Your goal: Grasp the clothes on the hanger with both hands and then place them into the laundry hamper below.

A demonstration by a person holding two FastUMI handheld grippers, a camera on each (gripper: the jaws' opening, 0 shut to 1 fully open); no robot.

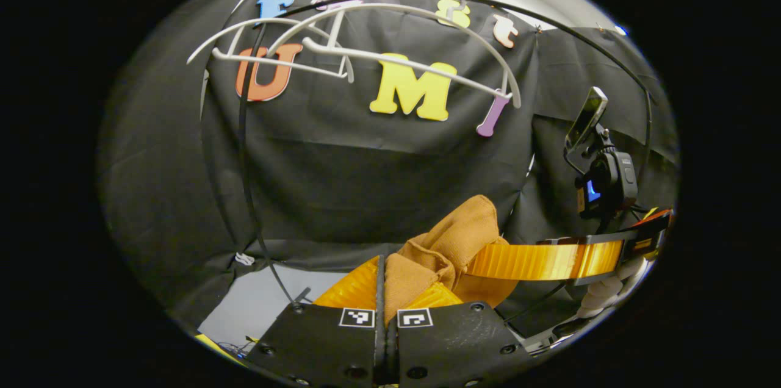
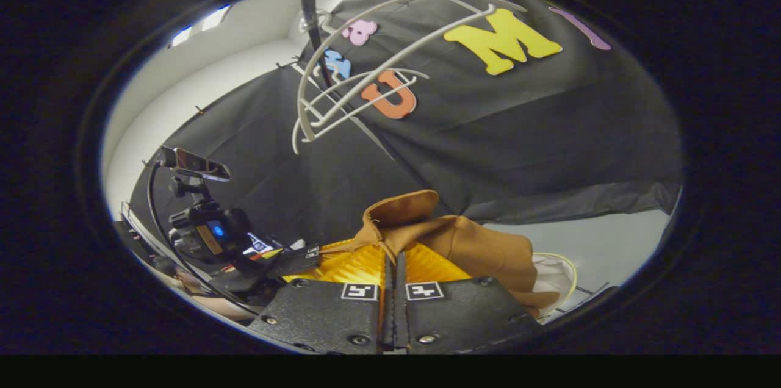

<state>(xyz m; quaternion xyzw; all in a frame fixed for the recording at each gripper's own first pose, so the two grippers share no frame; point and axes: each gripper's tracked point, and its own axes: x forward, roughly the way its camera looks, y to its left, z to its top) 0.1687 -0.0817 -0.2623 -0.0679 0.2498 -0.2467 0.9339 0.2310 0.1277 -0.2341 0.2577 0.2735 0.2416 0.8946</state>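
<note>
Left gripper [image 1: 385, 290] clamps brown garment [image 1: 454, 241] | right gripper [image 2: 393, 272] likewise (no legible labels) | white hangers [image 1: 366, 55] bare

White hangers [image 1: 366, 58] on the black rail [image 1: 464, 0] hang bare overhead, well above the brown garment [image 1: 451, 247]. Open air lies between them. The other hand-held gripper [image 1: 549, 260] and its camera mount [image 1: 601, 174] crowd the right. Grey floor [image 2: 610, 241] lies open beside the hamper rim [image 2: 564, 266].
</note>
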